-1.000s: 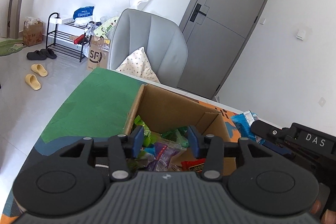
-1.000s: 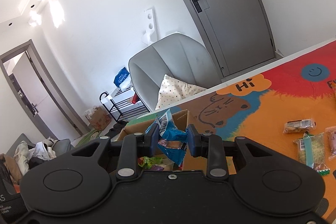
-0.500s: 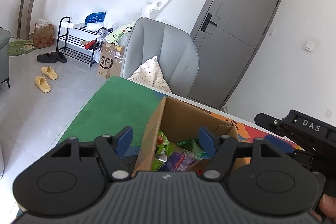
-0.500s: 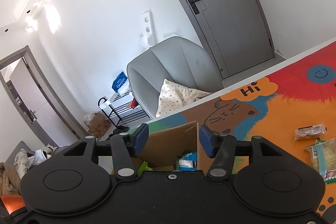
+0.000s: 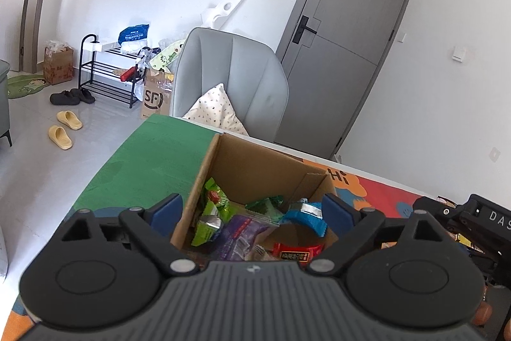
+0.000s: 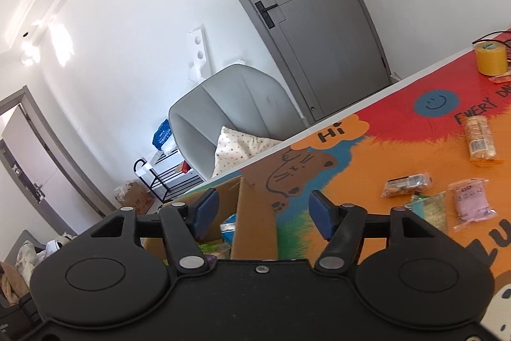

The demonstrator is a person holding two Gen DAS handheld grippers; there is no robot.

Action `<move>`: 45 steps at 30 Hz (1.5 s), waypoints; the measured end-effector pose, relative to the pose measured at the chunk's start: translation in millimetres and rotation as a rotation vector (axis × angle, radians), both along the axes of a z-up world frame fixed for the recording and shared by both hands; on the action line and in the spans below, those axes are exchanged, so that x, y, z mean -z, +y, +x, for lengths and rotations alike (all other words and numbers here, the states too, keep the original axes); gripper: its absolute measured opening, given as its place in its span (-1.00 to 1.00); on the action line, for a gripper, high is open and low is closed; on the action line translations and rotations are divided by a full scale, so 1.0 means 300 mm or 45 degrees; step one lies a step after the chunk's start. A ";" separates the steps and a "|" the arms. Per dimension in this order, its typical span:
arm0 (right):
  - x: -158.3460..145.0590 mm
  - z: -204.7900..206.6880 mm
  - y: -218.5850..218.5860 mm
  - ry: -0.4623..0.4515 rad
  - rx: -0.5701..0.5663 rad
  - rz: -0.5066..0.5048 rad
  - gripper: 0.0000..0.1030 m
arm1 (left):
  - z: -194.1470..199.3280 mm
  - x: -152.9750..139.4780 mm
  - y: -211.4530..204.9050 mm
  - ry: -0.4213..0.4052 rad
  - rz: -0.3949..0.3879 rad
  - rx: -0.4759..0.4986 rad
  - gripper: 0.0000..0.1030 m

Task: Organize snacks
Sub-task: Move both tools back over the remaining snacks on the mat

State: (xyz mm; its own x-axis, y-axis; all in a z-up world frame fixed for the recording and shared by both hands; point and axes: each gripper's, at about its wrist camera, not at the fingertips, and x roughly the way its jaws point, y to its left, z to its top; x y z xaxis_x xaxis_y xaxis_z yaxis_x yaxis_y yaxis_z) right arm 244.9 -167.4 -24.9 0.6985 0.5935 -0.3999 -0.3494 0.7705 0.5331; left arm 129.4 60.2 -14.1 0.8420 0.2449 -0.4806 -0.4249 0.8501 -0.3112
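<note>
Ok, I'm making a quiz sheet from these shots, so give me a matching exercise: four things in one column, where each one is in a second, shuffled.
Things:
1. blue packet
2. pink packet
3. tape roll
4. spotted cushion

Places:
A. on the grey chair
B. inside the cardboard box
C. far right on the red part of the mat
D. on the orange part of the mat, outside the box

Pairs: 1-B, 2-D, 3-C, 4-A

The right tongs have just been opening and hold nothing, their blue pads straddling a wall of the cardboard box. Wrapped snacks lie scattered on the colourful bench, near a yellow tape roll.
</note>
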 end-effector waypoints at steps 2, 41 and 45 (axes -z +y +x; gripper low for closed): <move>0.010 -0.001 -0.038 0.003 0.025 -0.008 0.29 | 0.008 0.002 -0.028 0.008 0.008 0.018 0.84; 0.194 0.065 -0.568 0.153 0.324 0.036 1.00 | 0.331 0.127 -0.613 0.203 0.065 0.337 0.85; 0.219 0.090 -0.591 0.172 0.326 0.043 0.99 | 0.372 0.162 -0.643 0.228 0.064 0.337 0.85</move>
State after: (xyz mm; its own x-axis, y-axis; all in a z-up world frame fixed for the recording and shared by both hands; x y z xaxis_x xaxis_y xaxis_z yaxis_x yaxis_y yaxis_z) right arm 271.9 -344.7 -90.8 0.7689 0.4194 -0.4826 -0.0702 0.8056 0.5882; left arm 241.1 -132.6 -62.9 0.7829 0.0558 -0.6196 -0.2308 0.9509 -0.2060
